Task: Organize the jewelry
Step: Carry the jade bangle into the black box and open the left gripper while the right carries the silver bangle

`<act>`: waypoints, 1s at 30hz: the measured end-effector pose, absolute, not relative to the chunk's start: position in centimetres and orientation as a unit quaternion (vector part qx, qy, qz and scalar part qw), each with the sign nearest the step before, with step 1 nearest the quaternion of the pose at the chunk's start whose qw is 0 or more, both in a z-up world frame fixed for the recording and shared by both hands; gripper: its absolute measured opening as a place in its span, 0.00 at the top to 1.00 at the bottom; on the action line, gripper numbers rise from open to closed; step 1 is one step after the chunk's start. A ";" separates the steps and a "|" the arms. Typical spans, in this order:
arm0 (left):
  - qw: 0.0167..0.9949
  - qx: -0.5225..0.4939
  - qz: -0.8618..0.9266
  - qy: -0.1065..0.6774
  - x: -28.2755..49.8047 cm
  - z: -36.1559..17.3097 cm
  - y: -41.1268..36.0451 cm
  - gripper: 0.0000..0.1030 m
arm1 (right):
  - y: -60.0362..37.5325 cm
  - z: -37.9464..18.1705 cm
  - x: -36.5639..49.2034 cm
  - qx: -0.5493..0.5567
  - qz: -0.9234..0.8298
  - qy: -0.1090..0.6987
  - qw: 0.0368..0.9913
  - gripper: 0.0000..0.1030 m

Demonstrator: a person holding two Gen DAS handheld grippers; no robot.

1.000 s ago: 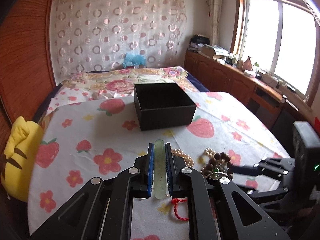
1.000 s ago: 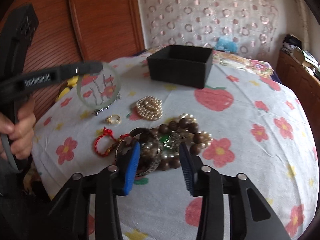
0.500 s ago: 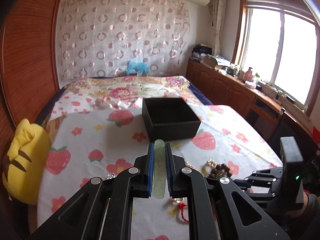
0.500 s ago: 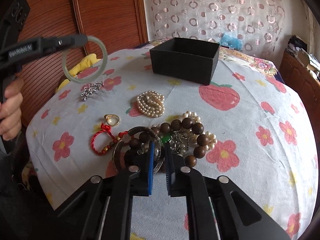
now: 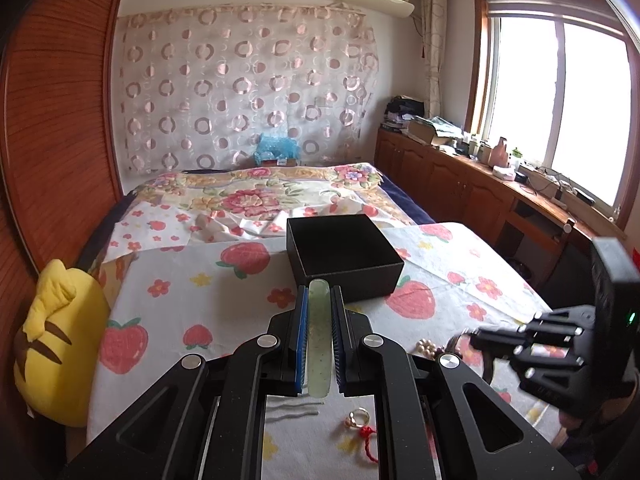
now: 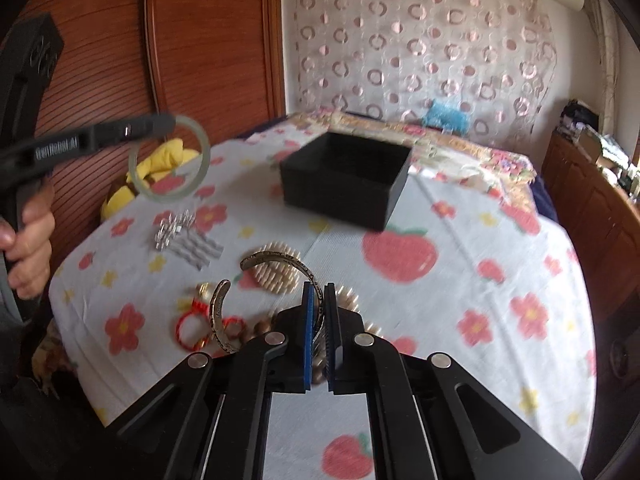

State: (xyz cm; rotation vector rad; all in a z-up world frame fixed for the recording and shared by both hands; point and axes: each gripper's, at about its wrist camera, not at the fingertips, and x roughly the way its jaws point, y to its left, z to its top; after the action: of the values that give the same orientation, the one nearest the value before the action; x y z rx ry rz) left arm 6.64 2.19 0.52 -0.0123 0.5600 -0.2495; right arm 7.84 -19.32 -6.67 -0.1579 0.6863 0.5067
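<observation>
Left gripper (image 5: 319, 300) pinches a pale green bangle (image 5: 319, 332) edge-on, raised above the strawberry-print cloth (image 5: 180, 300). Right gripper (image 6: 319, 300) is clamped on a silver cuff bracelet (image 6: 276, 258), lifted clear of the cloth. Beneath it lie a red cord bracelet (image 6: 188, 326) at 9 o'clock and a pearl strand (image 6: 276, 276). Farther, at 12 o'clock, stands the open black box (image 6: 346, 178).
</observation>
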 end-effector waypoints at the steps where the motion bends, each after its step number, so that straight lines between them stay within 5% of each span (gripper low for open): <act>1: 0.954 -0.006 -0.122 0.275 6.7 0.6 2.2 0.91 | -19.6 -6.1 8.1 -0.074 0.243 0.327 0.910 0.95; 30: 0.941 0.027 -0.163 0.294 19.3 0.6 -3.4 0.91 | -22.0 -5.4 20.5 -0.044 0.216 0.319 0.922 0.94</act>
State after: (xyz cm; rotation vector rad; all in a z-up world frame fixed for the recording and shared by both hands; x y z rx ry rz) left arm 19.27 -3.37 0.64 0.0543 0.5994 -0.3335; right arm 20.50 -21.97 -5.37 -0.0900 0.6559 0.4428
